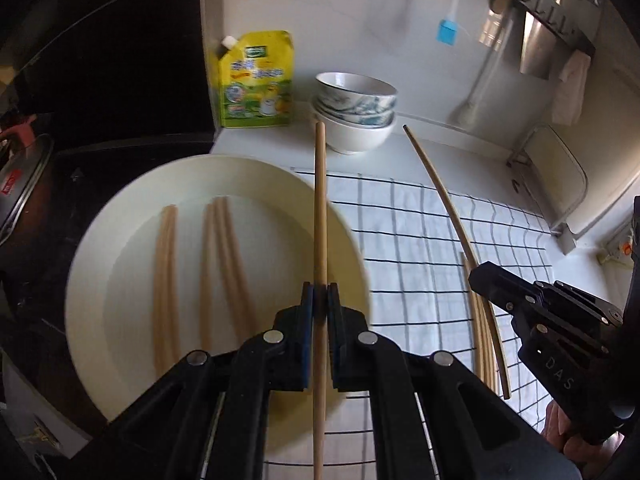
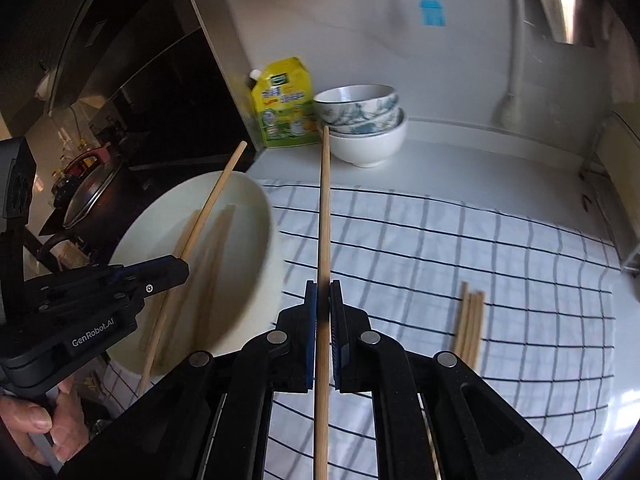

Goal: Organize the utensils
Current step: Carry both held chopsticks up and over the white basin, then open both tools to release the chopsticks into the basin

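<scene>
My left gripper [image 1: 320, 304] is shut on a wooden chopstick [image 1: 320, 216] and holds it over the right edge of a cream plate [image 1: 120, 248]. Several chopsticks [image 1: 216, 264] lie on that plate. My right gripper [image 2: 323, 300] is shut on another chopstick [image 2: 324, 208] above the checked cloth [image 2: 460, 248]. The right gripper [image 1: 480, 272] and its chopstick [image 1: 440, 196] also show in the left wrist view. The left gripper [image 2: 176, 268] with its chopstick [image 2: 212, 200] shows over the plate [image 2: 248, 272] in the right wrist view. A few loose chopsticks [image 2: 470, 324] lie on the cloth.
Stacked bowls [image 1: 356, 112] and a yellow pouch [image 1: 256, 80] stand at the back by the wall. A blue brush [image 1: 450, 24] hangs on the wall. A black hob with a lidded pot [image 2: 88, 192] lies left of the plate. A rack [image 1: 560, 184] stands at the right.
</scene>
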Motion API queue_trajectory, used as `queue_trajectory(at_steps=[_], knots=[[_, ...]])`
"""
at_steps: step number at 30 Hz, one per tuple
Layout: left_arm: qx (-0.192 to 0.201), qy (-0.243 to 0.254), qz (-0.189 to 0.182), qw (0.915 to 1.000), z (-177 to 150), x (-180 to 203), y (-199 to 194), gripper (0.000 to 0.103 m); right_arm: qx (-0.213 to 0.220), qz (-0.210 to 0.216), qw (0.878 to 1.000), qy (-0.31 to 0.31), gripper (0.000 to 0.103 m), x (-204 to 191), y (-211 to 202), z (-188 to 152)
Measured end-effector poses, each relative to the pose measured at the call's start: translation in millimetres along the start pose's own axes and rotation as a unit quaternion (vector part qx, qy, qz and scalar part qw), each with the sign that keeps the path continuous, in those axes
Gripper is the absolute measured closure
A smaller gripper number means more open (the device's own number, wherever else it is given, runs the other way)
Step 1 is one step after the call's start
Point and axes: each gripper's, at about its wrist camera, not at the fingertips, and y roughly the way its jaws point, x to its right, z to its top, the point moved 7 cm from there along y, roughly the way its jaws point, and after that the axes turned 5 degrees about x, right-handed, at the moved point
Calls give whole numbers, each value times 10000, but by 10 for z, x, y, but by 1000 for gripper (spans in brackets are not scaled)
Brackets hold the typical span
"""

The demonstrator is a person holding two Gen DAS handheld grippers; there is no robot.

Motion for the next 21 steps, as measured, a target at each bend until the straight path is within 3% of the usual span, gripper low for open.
queue_trajectory(at_steps=[4,9,14,21], knots=[[42,-233,349,9991,23,-613,-36,96,-180,320,9989,-291,97,-525,345,139],[-203,-468,532,9973,-103,-1144,134,96,-540,491,9962,-482,97,-1009,771,136],[-532,-509,554,9957,-225,-1348,375,96,-931,420,9935,-499,97,-1202,1114,16],[-778,-539,472,9944,-358,-1443,549,95,-1220,165,9917,-377,97,-1160,1302,-120]])
